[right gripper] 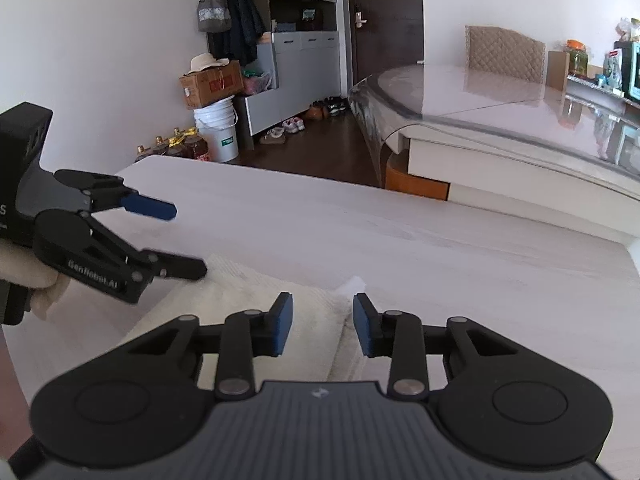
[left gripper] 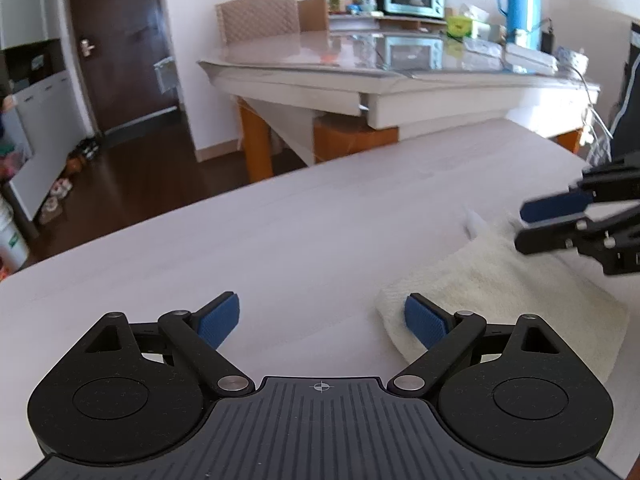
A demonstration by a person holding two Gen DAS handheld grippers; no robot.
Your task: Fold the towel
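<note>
Left wrist view, left to right: we see the left gripper (left gripper: 322, 318) at lower centre, jaws spread wide and holding nothing, its right pad over the near corner of the towel (left gripper: 500, 292). The towel lies folded on the table (left gripper: 280, 240) at lower right. At the right edge the right gripper (left gripper: 536, 226) hangs above the towel's far end.

Right wrist view, left to right: we see the left gripper (right gripper: 188, 240) at the left edge, open above the towel (right gripper: 256, 292). At lower centre the right gripper (right gripper: 322, 328) stands partly open, the towel's fold below its gap; its pads grip nothing.
</note>
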